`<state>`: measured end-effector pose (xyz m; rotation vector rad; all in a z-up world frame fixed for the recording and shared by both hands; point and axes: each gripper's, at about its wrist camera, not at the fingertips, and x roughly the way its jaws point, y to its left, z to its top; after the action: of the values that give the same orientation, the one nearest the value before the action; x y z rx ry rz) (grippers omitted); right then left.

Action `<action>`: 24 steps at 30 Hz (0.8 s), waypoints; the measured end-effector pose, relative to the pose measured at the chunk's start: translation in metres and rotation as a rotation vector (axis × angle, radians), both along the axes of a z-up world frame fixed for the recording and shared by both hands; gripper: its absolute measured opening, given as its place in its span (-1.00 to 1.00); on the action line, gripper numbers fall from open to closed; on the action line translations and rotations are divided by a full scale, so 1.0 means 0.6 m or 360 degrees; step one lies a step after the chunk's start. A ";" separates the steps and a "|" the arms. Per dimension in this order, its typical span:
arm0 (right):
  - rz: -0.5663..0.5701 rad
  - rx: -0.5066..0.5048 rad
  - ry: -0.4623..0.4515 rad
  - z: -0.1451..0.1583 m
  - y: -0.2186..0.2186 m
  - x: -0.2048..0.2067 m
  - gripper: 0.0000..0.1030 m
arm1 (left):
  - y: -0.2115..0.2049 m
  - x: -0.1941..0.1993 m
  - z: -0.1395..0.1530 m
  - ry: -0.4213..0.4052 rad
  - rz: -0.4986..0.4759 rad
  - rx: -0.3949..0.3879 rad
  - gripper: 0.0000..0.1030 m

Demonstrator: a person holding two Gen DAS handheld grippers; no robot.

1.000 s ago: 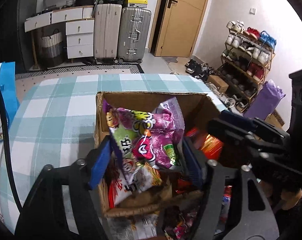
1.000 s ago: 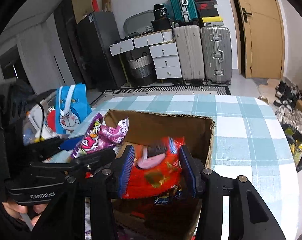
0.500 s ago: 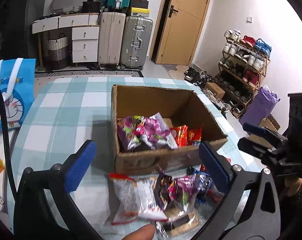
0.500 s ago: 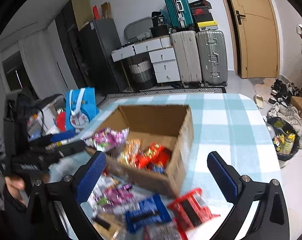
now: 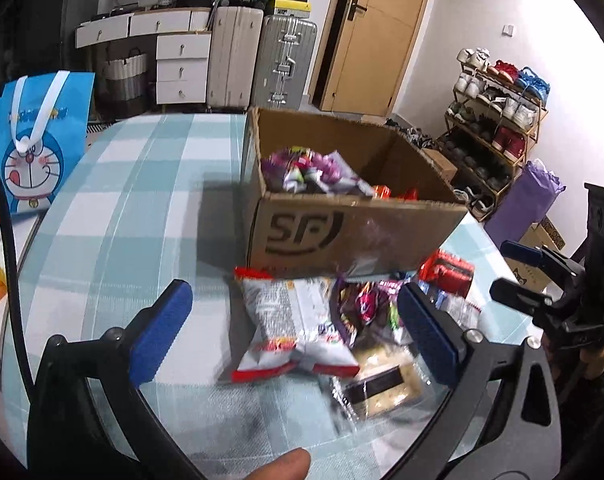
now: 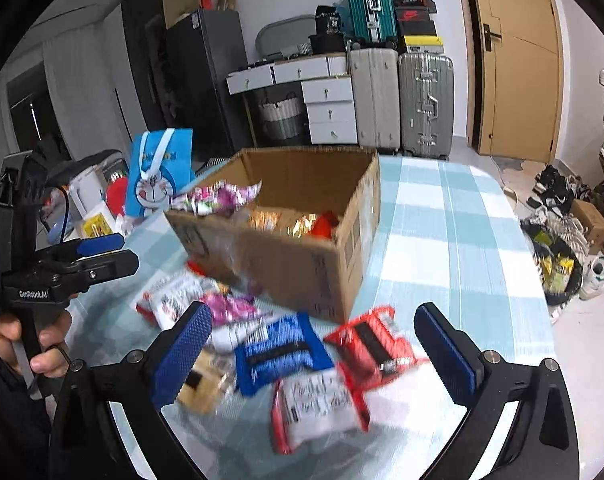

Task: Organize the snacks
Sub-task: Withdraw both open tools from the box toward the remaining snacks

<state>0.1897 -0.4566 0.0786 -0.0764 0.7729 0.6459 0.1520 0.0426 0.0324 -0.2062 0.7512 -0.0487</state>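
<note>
Both tongs hang spread wide and empty above the loose snacks on the checked tabletop (image 5: 113,216), just in front of the cardboard box (image 5: 354,228), which already holds several packets. The left tongs (image 5: 297,332) frame a white-and-red packet (image 5: 289,328); the right tongs (image 6: 322,356) frame a blue packet (image 6: 279,354) and a red packet (image 6: 372,340).

For a clean pick, each should come down over one packet only, close across its puffed middle rather than a crimped edge, and lift clear of its neighbours. The pile is motion-blurred, so which packets overlap is hard to say.
</note>
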 end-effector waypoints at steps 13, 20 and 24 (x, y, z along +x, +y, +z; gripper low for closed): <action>0.0079 -0.0127 0.0146 -0.061 0.012 -0.013 0.99 | -0.015 0.016 -0.030 0.0103 -0.0031 0.0052 0.98; 0.0119 -0.0193 0.0222 -0.084 0.014 -0.008 0.99 | -0.009 0.018 -0.035 0.0112 -0.0030 0.0041 0.98; 0.0167 -0.0177 0.0305 -0.096 0.013 -0.004 0.99 | -0.011 0.019 -0.039 0.0126 -0.0055 0.0033 0.98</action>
<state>0.1872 -0.4486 0.0209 -0.1592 0.9949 0.7167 0.1633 0.0361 0.0089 -0.1760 0.8339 -0.0659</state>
